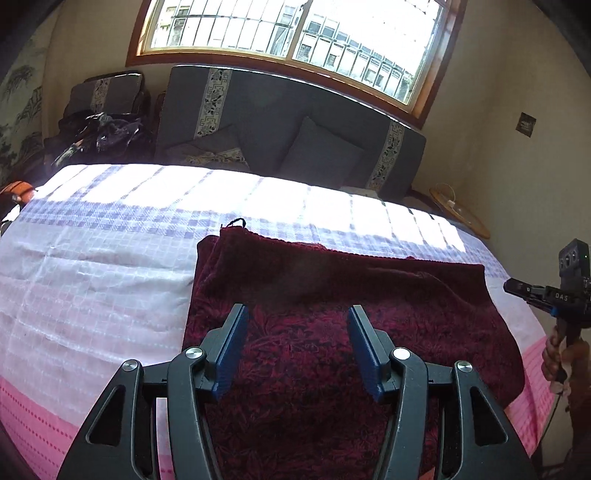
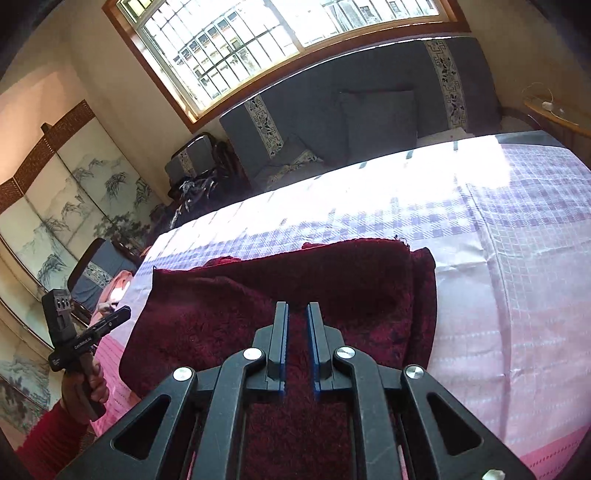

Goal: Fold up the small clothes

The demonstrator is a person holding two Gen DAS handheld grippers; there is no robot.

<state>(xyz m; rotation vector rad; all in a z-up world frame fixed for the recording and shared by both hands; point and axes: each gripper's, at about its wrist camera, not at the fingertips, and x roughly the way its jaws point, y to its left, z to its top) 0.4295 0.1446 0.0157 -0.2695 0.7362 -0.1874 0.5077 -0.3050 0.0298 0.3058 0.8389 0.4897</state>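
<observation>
Two grippers: both were in view above one dark red garment, neither touching it so far as the views showed.
Left gripper (image 1: 295,314): fingers spread wide, blue pads facing each other across a broad gap, nothing between them; it hovered over the near half of the cloth.
Right gripper (image 2: 297,314): fingers drawn close but parted by a narrow slit, with no cloth caught in it; the tips stood over the cloth's middle.
Garment (image 1: 332,295): a maroon, patterned knit piece lay flat on the bed, near its front edge, apparently folded over, with a second layer showing along its right side in the right wrist view. Its type could not be made out. The near edge was hidden beneath the gripper bodies in both views.
Loop: a small dark thread loop (image 1: 236,221) stood up at the far left corner of the garment.
Bed cover (image 1: 92,258): white and lilac checks, pink along the near border; the far strip was washed out by sunlight, the pattern lost there.
Headboard (image 1: 288,110): grey, padded, with patterned bands; grey cushions (image 1: 321,155) leaned against it.
Window (image 1: 288,33): barred, overexposed.
Folding screen (image 2: 74,192): painted panels, cut off at the left edge of the frame.
Clutter: dark heaped items (image 1: 99,133) beside the bed, not identifiable.
</observation>
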